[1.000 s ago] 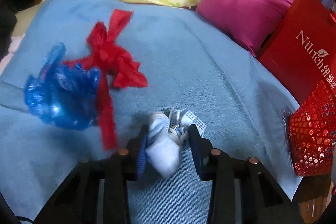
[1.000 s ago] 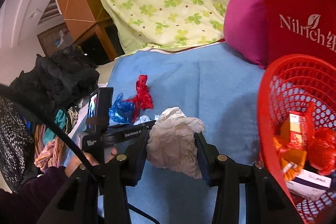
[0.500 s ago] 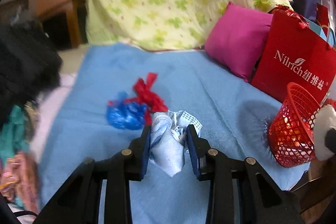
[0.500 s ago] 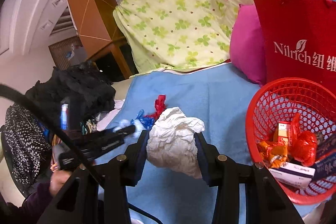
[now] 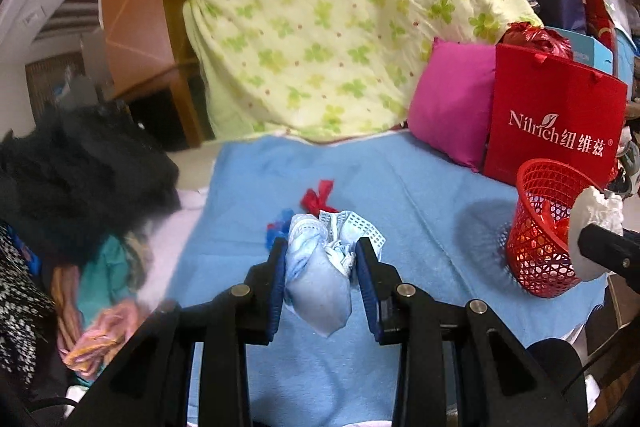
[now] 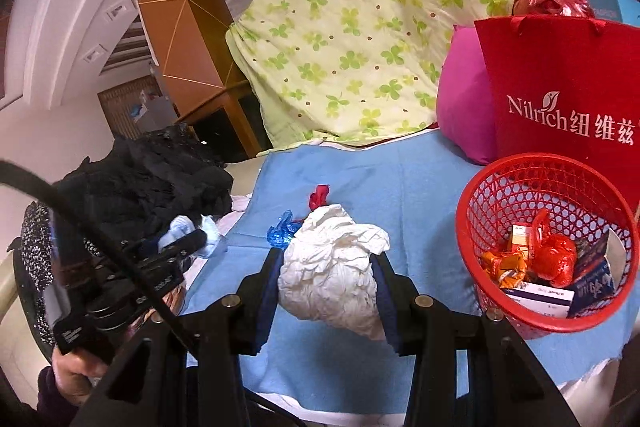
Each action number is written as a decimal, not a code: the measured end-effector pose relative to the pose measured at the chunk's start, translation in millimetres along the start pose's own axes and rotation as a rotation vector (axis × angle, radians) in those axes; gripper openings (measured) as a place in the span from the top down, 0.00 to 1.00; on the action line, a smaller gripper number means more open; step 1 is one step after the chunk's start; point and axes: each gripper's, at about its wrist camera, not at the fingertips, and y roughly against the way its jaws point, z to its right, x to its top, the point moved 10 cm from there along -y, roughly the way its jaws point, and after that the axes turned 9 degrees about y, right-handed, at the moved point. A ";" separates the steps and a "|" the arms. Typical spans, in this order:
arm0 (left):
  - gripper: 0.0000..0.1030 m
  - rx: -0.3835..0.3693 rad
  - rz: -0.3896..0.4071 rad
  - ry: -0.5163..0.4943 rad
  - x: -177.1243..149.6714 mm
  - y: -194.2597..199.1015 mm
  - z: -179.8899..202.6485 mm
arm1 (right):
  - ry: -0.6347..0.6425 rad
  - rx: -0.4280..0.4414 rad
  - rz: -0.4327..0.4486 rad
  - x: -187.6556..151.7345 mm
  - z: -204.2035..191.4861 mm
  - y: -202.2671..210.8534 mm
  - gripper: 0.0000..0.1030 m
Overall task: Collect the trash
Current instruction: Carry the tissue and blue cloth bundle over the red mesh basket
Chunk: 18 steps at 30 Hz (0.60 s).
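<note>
Both grippers are loaded for dumping: the right gripper [image 6: 329, 269] is clamped on crumpled white paper [image 6: 334, 269] just left of the red basket [image 6: 500, 171], while the left gripper [image 5: 322, 267] pinches a blue face mask [image 5: 320, 267] farther left above the bed [image 5: 420, 195].

A red paper bag [image 5: 554, 123] is showing big white letters that say "Nilrich", with a little leaf drawn over the word and Chinese signs "纽维兹" after it. The same white words are showing on the bag in the right wrist view. Small boxes [image 6: 544, 297] are lying in the red basket [image 6: 532, 169], but their print is too tiny to read.
</note>
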 end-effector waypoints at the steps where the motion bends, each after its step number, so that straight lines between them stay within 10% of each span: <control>1: 0.65 0.002 0.005 -0.005 1.3 4.5 0.5 | 0.002 0.001 0.002 0.4 -1.8 2.6 0.55; 18: 0.65 0.013 0.050 -0.050 9.3 32.2 14.6 | 0.010 0.014 0.060 13.6 -7.3 29.9 0.54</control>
